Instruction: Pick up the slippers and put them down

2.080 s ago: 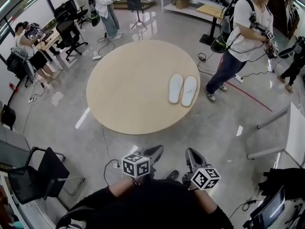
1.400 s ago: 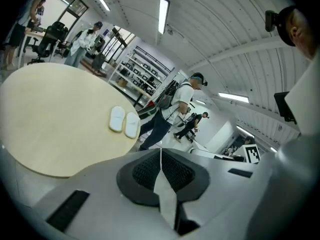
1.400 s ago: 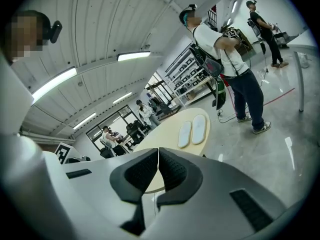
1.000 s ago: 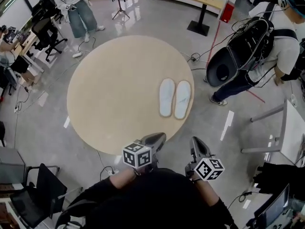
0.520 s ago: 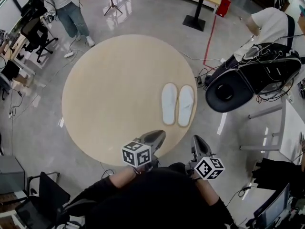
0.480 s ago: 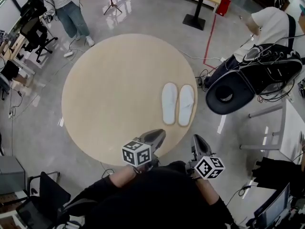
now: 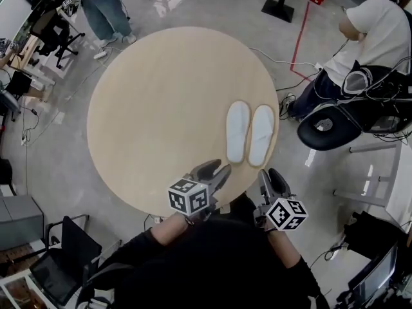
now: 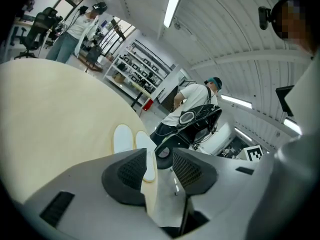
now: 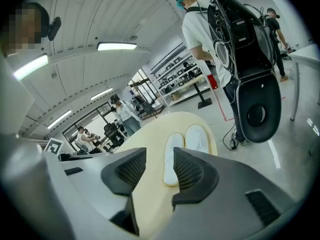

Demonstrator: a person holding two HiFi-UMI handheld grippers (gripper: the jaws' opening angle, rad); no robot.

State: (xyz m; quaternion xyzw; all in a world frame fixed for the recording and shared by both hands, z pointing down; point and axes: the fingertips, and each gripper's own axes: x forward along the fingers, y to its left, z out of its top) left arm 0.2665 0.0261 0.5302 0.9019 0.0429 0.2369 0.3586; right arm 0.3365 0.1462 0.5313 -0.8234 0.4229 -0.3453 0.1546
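Lying side by side, the white slippers (image 7: 250,134) sit near the round surface's (image 7: 161,95) right edge. The left gripper (image 7: 217,170) and right gripper (image 7: 271,179) hover at its near rim, jaws just opened, empty.

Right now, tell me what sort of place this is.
Likely a robotics lab or workshop: stocked equipment shelves, office chairs at desks, and a wired backpack rig on a person standing near the round table.

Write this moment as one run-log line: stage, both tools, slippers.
stage: approach | left tool: just opened, empty | right tool: just opened, empty | slippers: paired on table, untouched
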